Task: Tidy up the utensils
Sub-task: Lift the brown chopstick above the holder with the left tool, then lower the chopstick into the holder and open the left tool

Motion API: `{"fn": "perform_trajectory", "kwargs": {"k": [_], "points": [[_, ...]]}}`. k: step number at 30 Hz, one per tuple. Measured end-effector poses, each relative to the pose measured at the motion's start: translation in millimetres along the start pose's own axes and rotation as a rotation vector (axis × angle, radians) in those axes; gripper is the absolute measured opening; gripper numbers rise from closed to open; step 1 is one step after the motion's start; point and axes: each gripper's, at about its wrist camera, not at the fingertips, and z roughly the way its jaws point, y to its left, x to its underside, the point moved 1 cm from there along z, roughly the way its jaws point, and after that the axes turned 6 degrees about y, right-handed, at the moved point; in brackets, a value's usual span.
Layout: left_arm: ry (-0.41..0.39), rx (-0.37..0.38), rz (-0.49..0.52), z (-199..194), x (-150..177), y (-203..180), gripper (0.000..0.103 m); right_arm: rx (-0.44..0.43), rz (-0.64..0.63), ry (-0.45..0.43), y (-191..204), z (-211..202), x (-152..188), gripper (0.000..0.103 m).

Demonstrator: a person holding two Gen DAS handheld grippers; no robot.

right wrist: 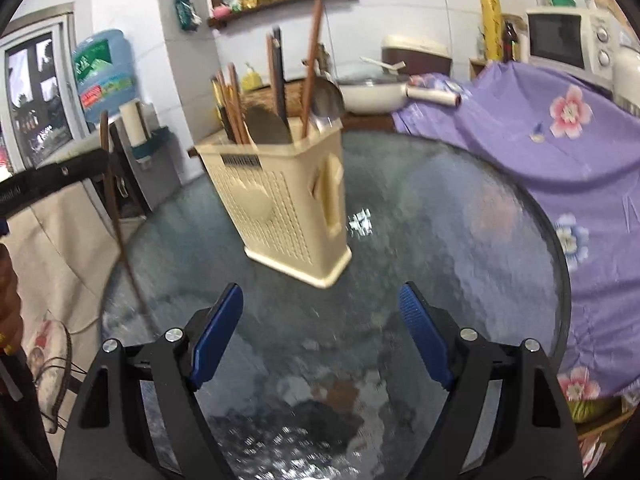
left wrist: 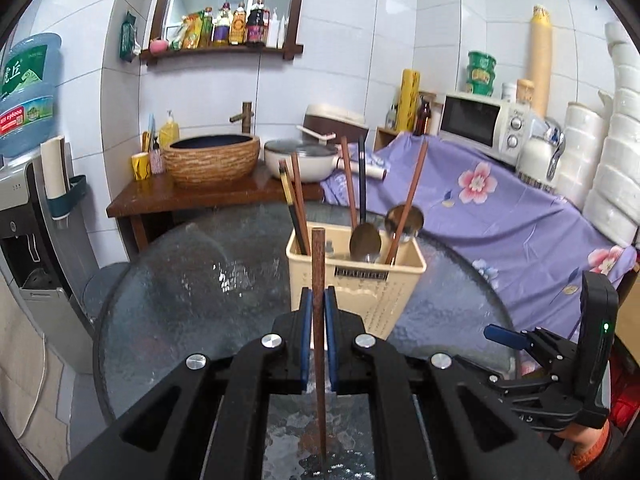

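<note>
Left wrist view: left gripper (left wrist: 318, 312) at lower centre, blue pads clamped on one brown wooden chopstick (left wrist: 319, 280), long axis near upright, top end just below the rim of the cream utensil holder (left wrist: 362, 276), lower end hanging down past the jaws over the glass table (left wrist: 180, 280). Holder directly ahead and above in the frame, mid-centre, so the held stick apparently needs only lifting and tipping forward over the front rim. Inside the holder, counted: two chopsticks (left wrist: 294, 204) leaning at its left end, two reddish-brown sticks or handles further right, one dark handle, two metal spoon bowls (left wrist: 365, 240); which handle belongs to which spoon not clear. Right gripper (left wrist: 520, 344) at lower right, holding nothing.

Right wrist view: right gripper (right wrist: 320, 332) at bottom centre, jaws wide apart, nothing between the pads, bare table glass beneath. Holder (right wrist: 288, 196) upper centre, tilted by the lens, handle on its right wall. Left gripper arm at the left edge with the same chopstick (right wrist: 116, 208) running down as a thin dark line, left of the holder. Left hand judged nearer to the drop; no other loose utensil visible on the table.
</note>
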Motion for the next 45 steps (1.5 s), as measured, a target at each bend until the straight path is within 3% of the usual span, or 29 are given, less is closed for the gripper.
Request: {"fn": "perform_trajectory", "kwargs": {"k": [7,12,15,22,31,45], "points": [[-0.092,0.010,0.050,-27,-51,-9,0.007,0.019,-0.045,-0.054,13,-14,-26,0.080],[-0.154,0.036,0.088,-48,-103,-17,0.007,0.012,-0.050,-0.044,18,-11,-26,0.080],[-0.189,0.006,0.108,-56,-131,-23,0.007,0.009,-0.054,-0.024,19,-6,-21,0.080],[-0.186,-0.024,0.139,-37,-171,-37,0.007,0.014,-0.055,-0.024,17,-5,-22,0.080],[-0.127,-0.037,0.094,26,-183,-29,0.007,0.031,-0.059,-0.028,11,-5,-25,0.080],[0.059,-0.053,0.034,105,-110,-5,0.006,0.026,-0.027,-0.015,4,3,-15,0.080]]}}
